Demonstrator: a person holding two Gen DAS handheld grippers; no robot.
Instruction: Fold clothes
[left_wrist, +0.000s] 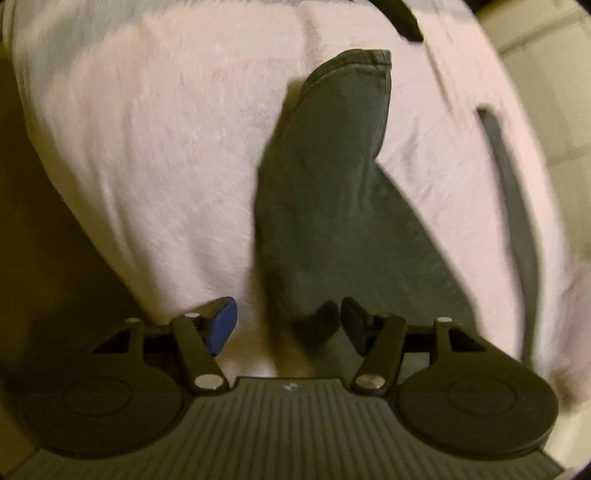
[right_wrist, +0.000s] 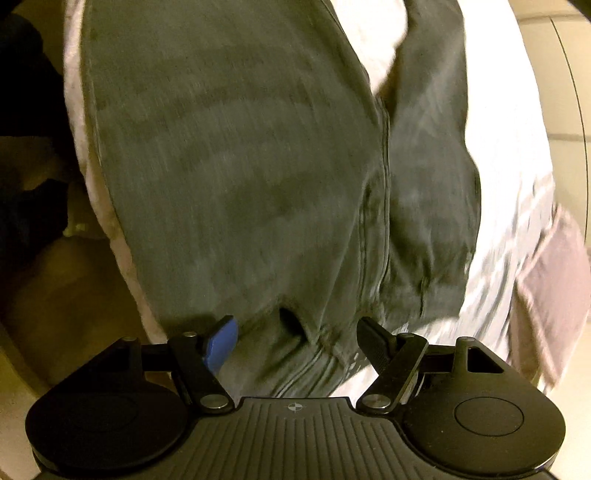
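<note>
Left wrist view showed the left gripper (left_wrist: 286, 326) with its jaws apart, a blue pad on one finger and a black pad on the other, and a corner of the dark grey trousers (left_wrist: 332, 206) lying loose between them, pressed by neither pad. The trouser leg stretched away over a pale pink fleecy blanket (left_wrist: 155, 155) (the picture was blurred). In the right wrist view the right gripper (right_wrist: 297, 341) also stood wide apart, unclamped, above the trousers' (right_wrist: 240, 166) seamed edge, which spread flat on the blanket (right_wrist: 509, 229).
</note>
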